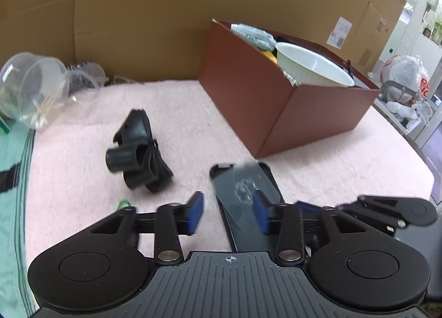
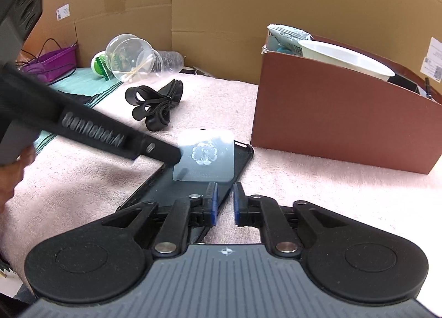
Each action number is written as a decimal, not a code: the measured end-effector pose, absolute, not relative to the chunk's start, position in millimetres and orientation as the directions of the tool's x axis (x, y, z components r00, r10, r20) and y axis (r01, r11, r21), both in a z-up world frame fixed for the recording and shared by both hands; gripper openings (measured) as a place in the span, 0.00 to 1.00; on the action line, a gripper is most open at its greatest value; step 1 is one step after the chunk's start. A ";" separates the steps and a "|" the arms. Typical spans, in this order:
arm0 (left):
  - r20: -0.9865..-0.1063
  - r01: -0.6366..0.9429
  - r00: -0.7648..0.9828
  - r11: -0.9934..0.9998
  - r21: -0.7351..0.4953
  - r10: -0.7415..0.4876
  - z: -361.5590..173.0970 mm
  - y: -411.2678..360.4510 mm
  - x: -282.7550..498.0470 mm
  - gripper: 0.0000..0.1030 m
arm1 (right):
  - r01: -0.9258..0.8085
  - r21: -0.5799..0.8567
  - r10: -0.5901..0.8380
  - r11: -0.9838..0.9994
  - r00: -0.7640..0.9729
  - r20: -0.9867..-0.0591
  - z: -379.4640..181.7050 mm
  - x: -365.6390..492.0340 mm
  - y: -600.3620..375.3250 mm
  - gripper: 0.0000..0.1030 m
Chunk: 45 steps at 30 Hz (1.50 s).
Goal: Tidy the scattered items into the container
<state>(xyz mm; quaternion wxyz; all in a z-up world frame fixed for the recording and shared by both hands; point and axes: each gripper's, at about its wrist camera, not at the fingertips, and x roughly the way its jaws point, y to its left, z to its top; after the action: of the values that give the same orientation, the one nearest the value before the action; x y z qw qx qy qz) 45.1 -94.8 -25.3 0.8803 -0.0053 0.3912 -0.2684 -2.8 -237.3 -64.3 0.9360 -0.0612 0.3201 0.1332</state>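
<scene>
Left gripper: jaws stand wide apart, nothing pinched. A black phone case lies flat on the pink towel right under and between its blue pads, running forward from the tongs; the right-hand pad overlaps the case's edge in view, but whether they touch can't be told. A clear square card with a white clover print sits on the case just ahead of the pads, not gripped.

Right gripper: jaws narrow, a small gap left, nothing in it. The phone case lies just ahead and to the left of its tips, the left pad over the case's near edge; the clear card is just beyond the tips. The left gripper's finger comes in from the left, its tip at the card's left edge.

Black rubber straps lie on the towel ahead-left of the left tongs, apart from them. Clear plastic cups with cotton swabs are farther left. The brown box stands ahead-right of both tongs, near but apart, holding a white bowl and packets.
</scene>
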 end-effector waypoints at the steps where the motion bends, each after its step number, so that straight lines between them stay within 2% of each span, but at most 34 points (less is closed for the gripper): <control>1: -0.685 0.473 0.554 0.856 -0.208 -0.473 -24.6 -97.7 47.8 0.60 | -0.287 -0.028 0.210 0.958 0.761 -0.614 -64.8 -3.1 -236.8 0.20; 3: -0.689 0.491 0.546 0.848 -0.197 -0.476 -24.7 -103.7 53.2 0.60 | -0.282 -0.031 0.206 0.959 0.765 -0.610 -65.4 -3.4 -236.1 0.26; 7: -0.685 0.524 0.544 0.834 -0.174 -0.484 -26.6 -116.4 56.0 0.71 | -0.267 -0.024 0.198 0.964 0.771 -0.605 -66.9 -0.5 -237.1 0.40; 9: -0.687 0.536 0.542 0.829 -0.160 -0.483 -28.5 -121.3 57.7 0.69 | -0.263 -0.022 0.197 0.964 0.773 -0.603 -67.7 1.5 -237.1 0.46; 13: -0.708 0.549 0.544 0.829 -0.105 -0.450 -33.8 -122.9 55.9 0.38 | -0.279 -0.003 0.221 0.960 0.768 -0.601 -68.9 7.1 -236.2 0.46; 15: -0.706 0.540 0.550 0.835 -0.107 -0.446 -33.5 -116.4 53.9 0.27 | -0.285 0.013 0.236 0.958 0.765 -0.599 -69.6 11.3 -235.4 0.46; 16: -0.705 0.532 0.551 0.839 -0.115 -0.446 -32.6 -112.1 52.7 0.23 | -0.290 0.021 0.244 0.957 0.764 -0.598 -69.9 13.1 -234.7 0.46; 18: -0.700 0.517 0.549 0.843 -0.144 -0.457 -30.7 -102.9 50.0 0.22 | -0.295 0.022 0.249 0.955 0.764 -0.595 -70.1 16.3 -231.7 0.49; 21: -0.693 0.513 0.546 0.842 -0.169 -0.471 -29.1 -94.8 45.7 0.23 | -0.307 -0.014 0.241 0.952 0.775 -0.584 -69.0 17.3 -225.9 0.50; 22: -0.692 0.513 0.545 0.841 -0.172 -0.474 -29.4 -93.2 45.0 0.33 | -0.312 -0.030 0.238 0.950 0.781 -0.577 -68.1 15.5 -223.7 0.50; 26: -0.693 0.497 0.546 0.848 -0.184 -0.471 -32.7 -88.4 48.4 0.37 | -0.362 -0.069 0.261 0.929 0.779 -0.570 -65.4 13.3 -214.7 0.50; 28: -0.692 0.496 0.532 0.842 -0.213 -0.488 -33.5 -86.1 50.7 0.43 | -0.380 -0.080 0.268 0.922 0.772 -0.576 -65.1 15.7 -211.2 0.55; 30: -0.693 0.491 0.534 0.845 -0.212 -0.484 -33.9 -86.4 51.1 0.44 | -0.382 -0.083 0.268 0.920 0.771 -0.578 -65.5 18.8 -210.2 0.57; 33: -0.688 0.493 0.532 0.841 -0.222 -0.494 -32.2 -83.8 49.7 0.43 | -0.378 -0.059 0.276 0.924 0.766 -0.581 -64.7 22.0 -211.1 0.53; 38: -0.667 0.480 0.559 0.848 -0.224 -0.493 -20.0 -66.9 48.9 0.49 | -0.397 -0.071 0.290 0.915 0.770 -0.568 -59.9 15.8 -206.0 0.45; 40: -0.654 0.440 0.595 0.870 -0.221 -0.467 -10.4 -48.8 48.4 0.60 | -0.394 -0.079 0.285 0.916 0.774 -0.565 -58.4 15.4 -205.6 0.42; 45: -0.664 0.359 0.621 0.904 -0.230 -0.416 -3.4 -9.6 46.9 0.60 | -0.379 -0.062 0.278 0.923 0.771 -0.573 -59.5 16.6 -212.2 0.37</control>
<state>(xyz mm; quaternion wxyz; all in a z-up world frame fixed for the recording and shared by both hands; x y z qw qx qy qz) 46.9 -9.6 -3.4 0.8995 -0.0372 0.3783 -0.2154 16.6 -212.2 -59.5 0.9369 -0.0872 0.2895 0.1754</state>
